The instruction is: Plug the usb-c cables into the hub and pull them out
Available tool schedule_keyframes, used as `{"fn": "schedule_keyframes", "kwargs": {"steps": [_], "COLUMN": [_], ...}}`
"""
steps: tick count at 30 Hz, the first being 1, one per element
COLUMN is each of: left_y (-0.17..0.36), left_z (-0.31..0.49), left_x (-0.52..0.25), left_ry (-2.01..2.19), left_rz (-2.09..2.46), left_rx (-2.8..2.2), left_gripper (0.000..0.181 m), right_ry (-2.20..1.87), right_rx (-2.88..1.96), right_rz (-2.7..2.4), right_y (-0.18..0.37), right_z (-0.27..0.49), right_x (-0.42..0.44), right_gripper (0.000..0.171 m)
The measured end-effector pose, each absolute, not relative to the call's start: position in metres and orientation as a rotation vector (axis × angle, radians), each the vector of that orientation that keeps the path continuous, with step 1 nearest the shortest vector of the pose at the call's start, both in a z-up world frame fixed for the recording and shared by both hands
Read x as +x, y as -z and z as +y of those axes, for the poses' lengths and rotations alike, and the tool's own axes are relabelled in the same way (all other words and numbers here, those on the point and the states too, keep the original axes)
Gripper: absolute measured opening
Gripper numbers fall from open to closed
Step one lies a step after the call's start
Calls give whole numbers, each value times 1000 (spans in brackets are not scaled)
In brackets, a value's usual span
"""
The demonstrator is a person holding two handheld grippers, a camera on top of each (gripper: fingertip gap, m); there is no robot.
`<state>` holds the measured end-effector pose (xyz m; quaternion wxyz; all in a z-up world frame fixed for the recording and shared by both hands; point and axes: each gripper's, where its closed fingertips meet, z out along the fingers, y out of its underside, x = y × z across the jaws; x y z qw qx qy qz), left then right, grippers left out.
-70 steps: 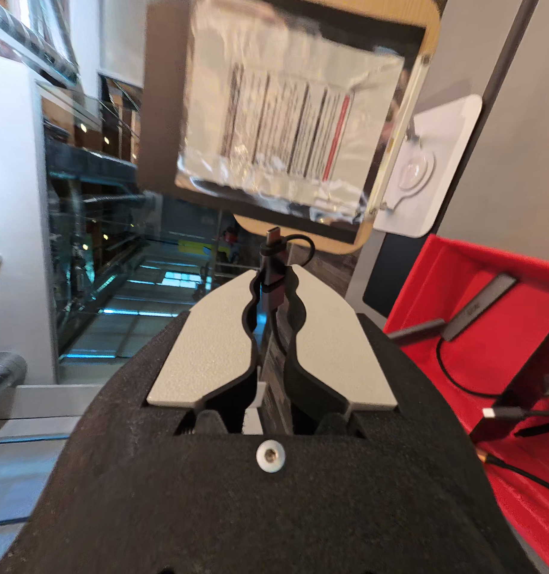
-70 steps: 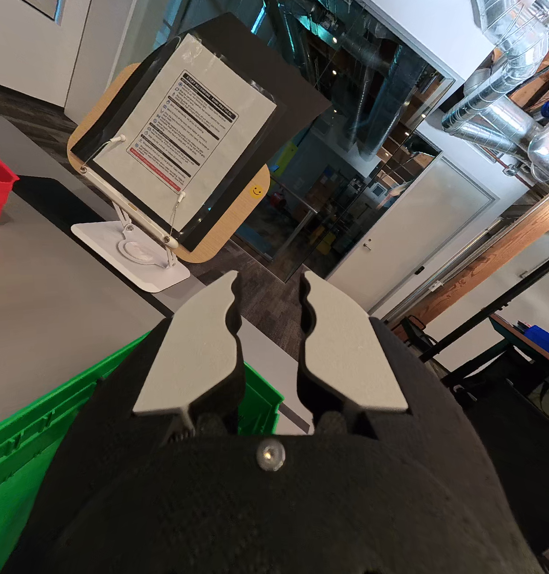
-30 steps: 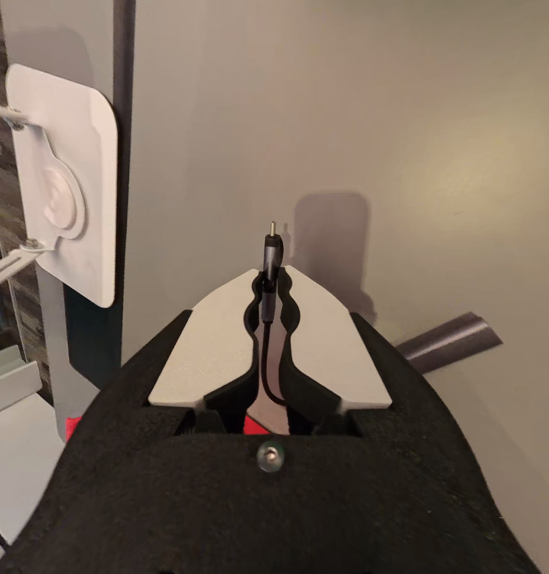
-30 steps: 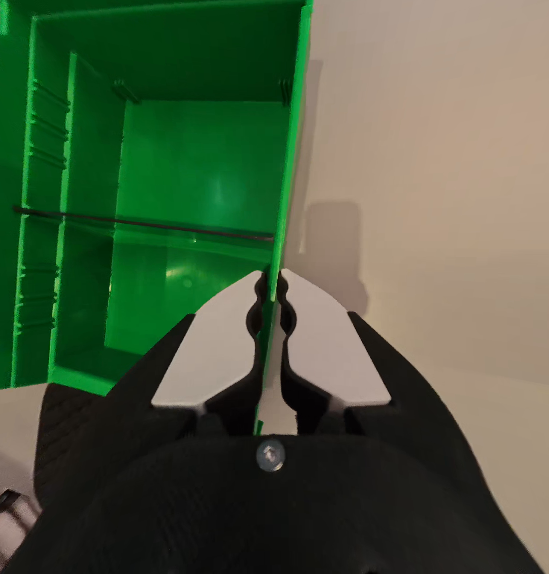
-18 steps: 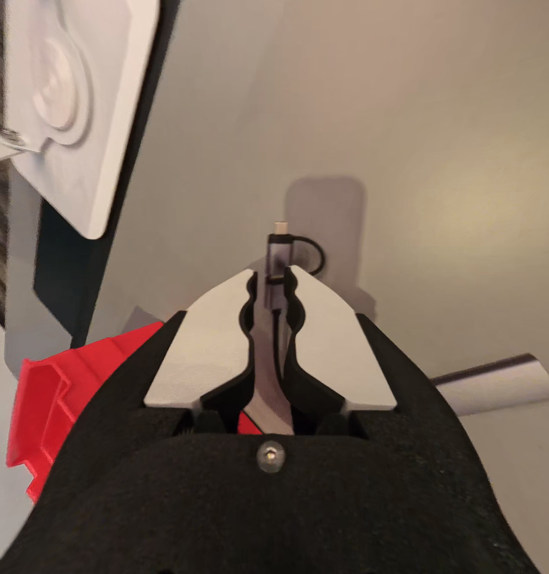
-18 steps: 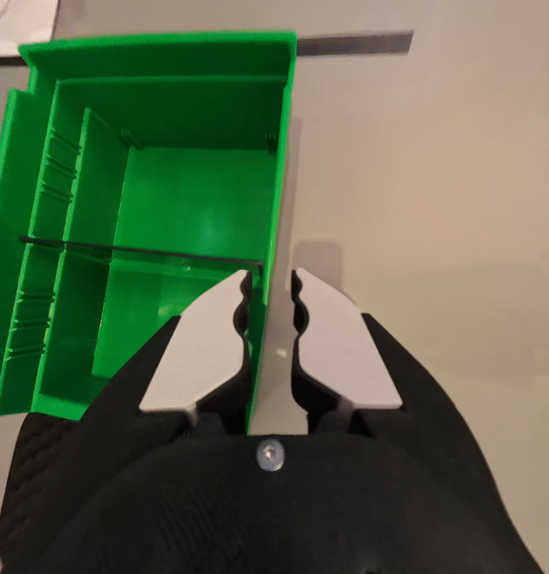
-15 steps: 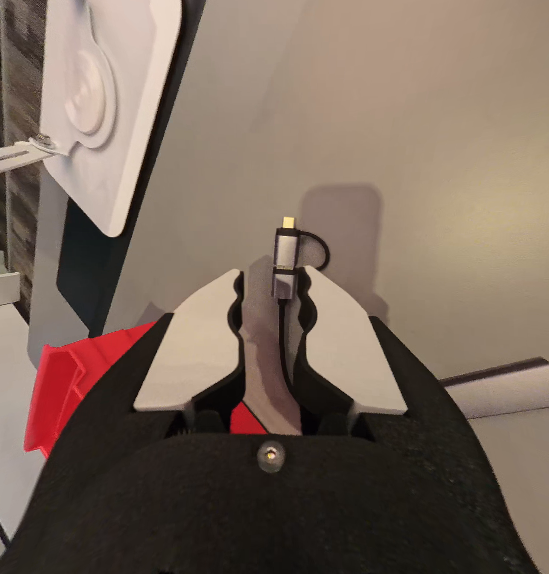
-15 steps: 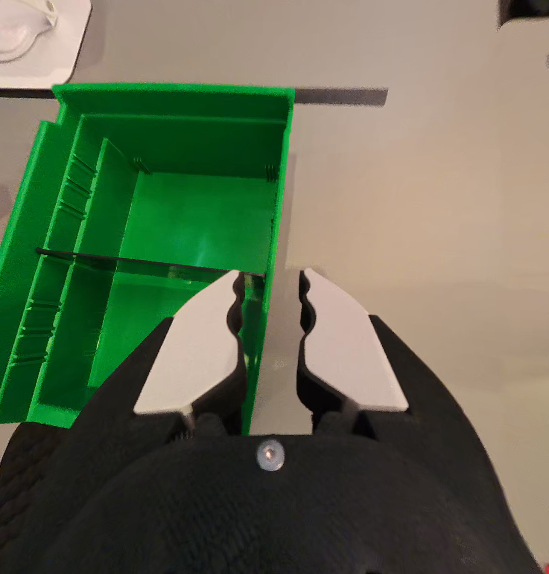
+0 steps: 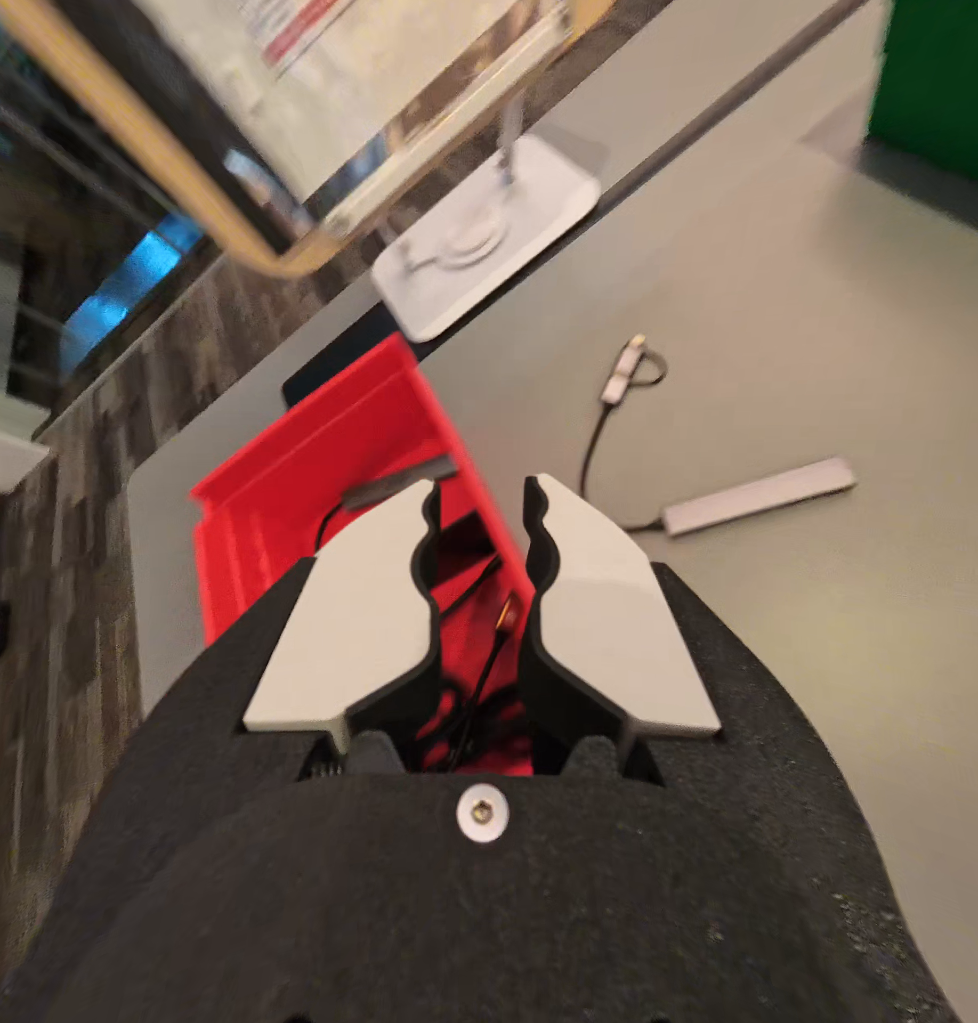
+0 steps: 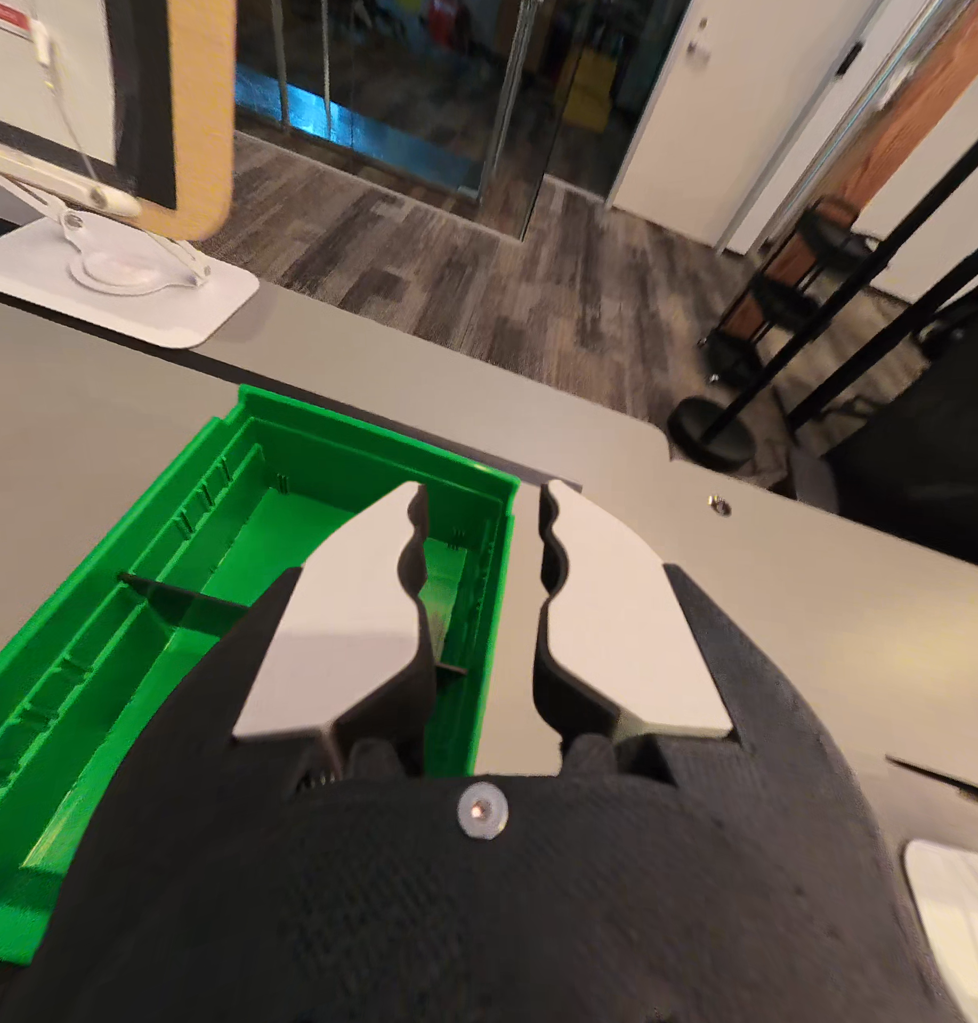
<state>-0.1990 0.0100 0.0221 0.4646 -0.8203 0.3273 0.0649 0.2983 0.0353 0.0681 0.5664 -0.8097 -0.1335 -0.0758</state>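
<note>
Both the left gripper [image 9: 480, 487] and the right gripper [image 10: 480, 492] hang spread and empty. The hub [image 9: 759, 496] lies on the grey table [image 9: 807, 277] right of the red bin [image 9: 309, 476], its thin cable [image 9: 590, 459] curling to a far plug [image 9: 622, 372]. The light, limp cable probably handles best pinched at the stiff plug body, though blur hides detail.

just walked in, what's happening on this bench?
A person works two handheld grippers; both are open and hold nothing. The left gripper hangs over the red bin, which holds cables and another hub. A grey hub with its cable lies loose on the table. The right gripper hovers over the edge of the green bin.
</note>
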Motion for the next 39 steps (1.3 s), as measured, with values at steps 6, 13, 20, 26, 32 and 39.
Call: {"fn": "schedule_keyframes", "kwargs": {"steps": [6,13,20,26,32,39], "left_y": [-5,24,48,81,92,58], "left_z": [-34,-68,-77,-85,-88,-82], "left_x": [-316,-362,-348,-341,-338,-339], "left_ry": [-193,-112,225,293,339,249], "left_rz": [552,440,253,199,208,235], "left_rx": [-2157,-2238,-2387,-2583,-2671,-2544], "left_gripper": [28,28,27,28,12,4], "right_ry": [208,280,302,325,345,347], "right_rx": [-1873,-1909,-1923,-1945,-1975,-1980], "right_rz": [-396,-458,-486,-540,-579,-578], "right_y": [-76,-66,-62,-55,-47,-45], "right_z": [40,44,45,46,47,47], "right_x": [276,273,271,266,266,269], "right_gripper": [39,39,39,39,39,39]}}
